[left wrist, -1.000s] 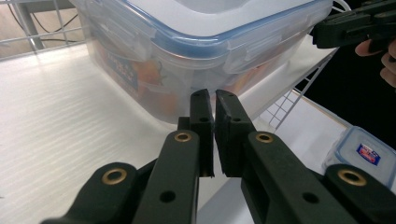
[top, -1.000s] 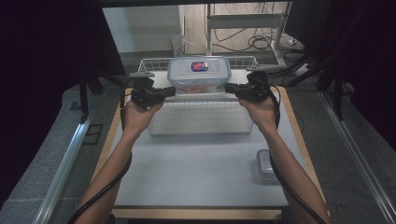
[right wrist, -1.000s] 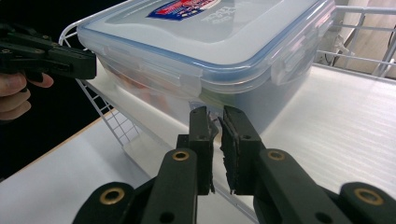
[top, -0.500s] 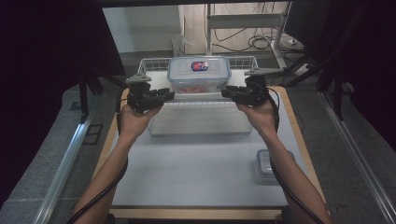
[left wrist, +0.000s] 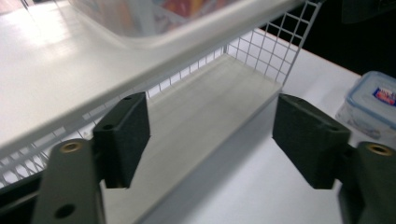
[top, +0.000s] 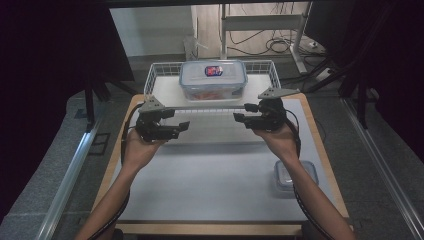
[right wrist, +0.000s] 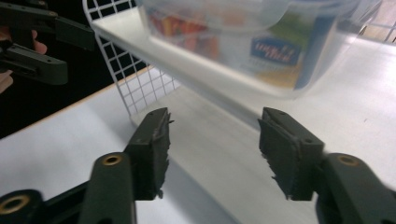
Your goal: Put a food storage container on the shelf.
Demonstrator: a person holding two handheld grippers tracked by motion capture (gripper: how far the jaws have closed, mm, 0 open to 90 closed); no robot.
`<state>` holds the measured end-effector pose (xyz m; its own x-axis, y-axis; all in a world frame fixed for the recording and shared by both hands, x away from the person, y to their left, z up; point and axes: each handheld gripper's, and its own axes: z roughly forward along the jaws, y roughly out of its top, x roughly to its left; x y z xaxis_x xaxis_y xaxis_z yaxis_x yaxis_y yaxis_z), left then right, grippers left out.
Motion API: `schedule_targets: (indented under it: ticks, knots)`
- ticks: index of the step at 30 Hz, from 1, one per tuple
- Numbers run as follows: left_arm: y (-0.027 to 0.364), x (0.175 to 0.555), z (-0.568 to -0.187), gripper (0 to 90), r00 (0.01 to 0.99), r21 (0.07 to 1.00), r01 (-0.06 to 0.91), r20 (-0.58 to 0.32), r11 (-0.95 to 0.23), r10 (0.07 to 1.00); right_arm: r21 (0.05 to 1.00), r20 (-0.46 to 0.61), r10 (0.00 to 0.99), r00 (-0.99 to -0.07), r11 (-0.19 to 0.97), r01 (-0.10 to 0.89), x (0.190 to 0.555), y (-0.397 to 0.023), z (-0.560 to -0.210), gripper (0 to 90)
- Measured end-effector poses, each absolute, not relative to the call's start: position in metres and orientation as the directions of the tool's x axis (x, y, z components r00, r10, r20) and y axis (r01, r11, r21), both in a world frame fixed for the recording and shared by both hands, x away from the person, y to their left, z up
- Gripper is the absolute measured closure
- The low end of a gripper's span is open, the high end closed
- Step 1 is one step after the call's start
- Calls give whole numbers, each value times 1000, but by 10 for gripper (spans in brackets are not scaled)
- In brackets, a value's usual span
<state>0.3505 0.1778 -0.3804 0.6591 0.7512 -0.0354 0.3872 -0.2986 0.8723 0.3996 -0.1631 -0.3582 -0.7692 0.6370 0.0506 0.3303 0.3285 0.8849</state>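
- Standing on a white surface (top: 215,175), a two-tier white wire rack (top: 165,75) sits at the far middle, with the person's forearms reaching toward it from the near edge.
- Resting on the rack's upper shelf, a clear lidded food container (top: 213,80) with colourful contents is the thing both claws flank, one on either side and a little nearer the person.
- It looks like rigid, smooth plastic, likely moderately heavy with its filling and somewhat slippery; gripping the two short ends, under the lid rim, seems the safest hold.
- A second, smaller lidded container (top: 295,175) sits well apart at the near right of the surface.
- The left claw (top: 181,126) has just been opening; its jaws stand fairly wide with nothing between them, and it touches nothing.
- The right claw (top: 242,118) has likewise just been opening; its jaws are parted about halfway and empty, pointing toward the rack's lower shelf.
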Motion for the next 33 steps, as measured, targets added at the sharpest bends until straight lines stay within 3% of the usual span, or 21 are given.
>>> schedule_targets:
  ticks: [11,16,22,25,33]
  knots:
    - [186,325,-410,88,635,870,433,-109,-235,765,869,52,612,-789,362,338,377,-167,-383,200]
    - [183,311,-422,38,633,871,421,-82,-253,770,858,32,629,-777,382,344,366,-170,-400,103]
    - [179,295,-438,27,635,887,385,-54,-255,770,847,18,626,-779,405,345,359,-175,-412,32]
    - [178,289,-449,24,632,887,378,-37,-266,774,855,62,617,-784,373,361,351,-182,-423,0]
    - [182,271,-475,38,638,898,357,-32,-258,769,850,78,619,-782,368,376,334,-188,-444,0]
